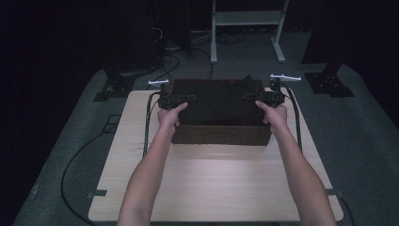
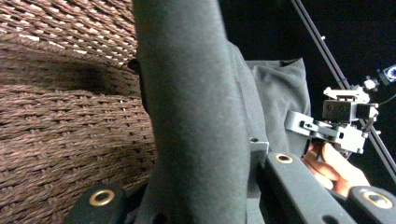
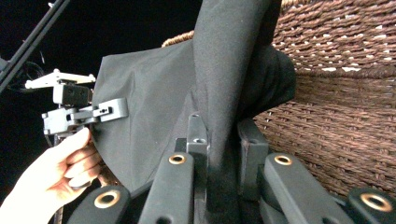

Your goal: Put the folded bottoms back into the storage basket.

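Note:
A dark brown wicker basket [image 1: 221, 134] stands at the far middle of the wooden table [image 1: 211, 183]. A black cloth [image 1: 219, 106] is stretched across its top between my two grippers. My left gripper [image 1: 188, 98] is shut on the cloth's left edge and my right gripper [image 1: 249, 96] on its right edge. In the left gripper view the cloth [image 2: 196, 116] rises in a thick fold from my jaws, with the basket [image 2: 60, 121] beside it and the right gripper [image 2: 327, 130] beyond. The right gripper view shows the cloth [image 3: 154, 102] pinched in the right gripper [image 3: 219, 140], beside the basket wall [image 3: 336, 116].
A white metal stand [image 1: 247, 28] is on the floor behind the table. Dark stand bases [image 1: 329, 84] sit at the back right and back left. A cable [image 1: 70, 165] runs over the floor at the left. The near half of the table is bare wood.

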### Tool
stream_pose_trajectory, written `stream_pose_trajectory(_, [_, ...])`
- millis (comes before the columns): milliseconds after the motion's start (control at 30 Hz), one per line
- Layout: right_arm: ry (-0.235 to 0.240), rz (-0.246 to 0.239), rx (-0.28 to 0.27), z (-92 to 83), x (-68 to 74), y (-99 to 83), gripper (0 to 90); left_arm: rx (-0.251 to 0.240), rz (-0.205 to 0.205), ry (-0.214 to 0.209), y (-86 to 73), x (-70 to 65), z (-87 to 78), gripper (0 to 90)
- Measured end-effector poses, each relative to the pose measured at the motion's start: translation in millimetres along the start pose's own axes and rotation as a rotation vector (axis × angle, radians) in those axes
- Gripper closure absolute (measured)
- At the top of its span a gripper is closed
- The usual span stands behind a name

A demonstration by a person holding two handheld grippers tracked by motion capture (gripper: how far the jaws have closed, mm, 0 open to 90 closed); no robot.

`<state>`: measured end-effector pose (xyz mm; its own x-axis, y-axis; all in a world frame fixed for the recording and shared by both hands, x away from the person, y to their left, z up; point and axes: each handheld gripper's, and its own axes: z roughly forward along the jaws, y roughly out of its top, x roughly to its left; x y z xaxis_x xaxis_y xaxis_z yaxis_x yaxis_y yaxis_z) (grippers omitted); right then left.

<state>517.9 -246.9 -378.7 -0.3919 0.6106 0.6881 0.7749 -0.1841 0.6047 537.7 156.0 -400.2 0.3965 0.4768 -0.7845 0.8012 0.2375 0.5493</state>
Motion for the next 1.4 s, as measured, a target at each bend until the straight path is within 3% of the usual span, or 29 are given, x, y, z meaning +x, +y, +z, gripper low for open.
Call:
stream_pose_trajectory(200, [-0.010, 0.020, 0.003, 4.3, -3.9, -1.3, 78.4, 0.009, 0.000, 0.026, -0.4, -0.5, 1.1, 76.8])
stream_pose_trajectory(633, [-0.044, 0.038, 0.040, 11.8, -10.9, -3.4, 78.4, 0.049, -0.050, 0.095, 0.3, 1.1, 5.1, 76.6])
stream_pose_trajectory(1067, [-0.071, 0.055, 0.065, 15.5, -13.3, -2.9, 78.4, 0.068, -0.042, 0.149, 1.2, -0.7, 8.1, 76.2])
stream_pose_trajectory(1400, [-0.117, 0.055, 0.099, 20.6, -13.4, -4.0, 78.4, 0.076, -0.038, 0.186, 0.6, -2.1, 10.3, 76.0])
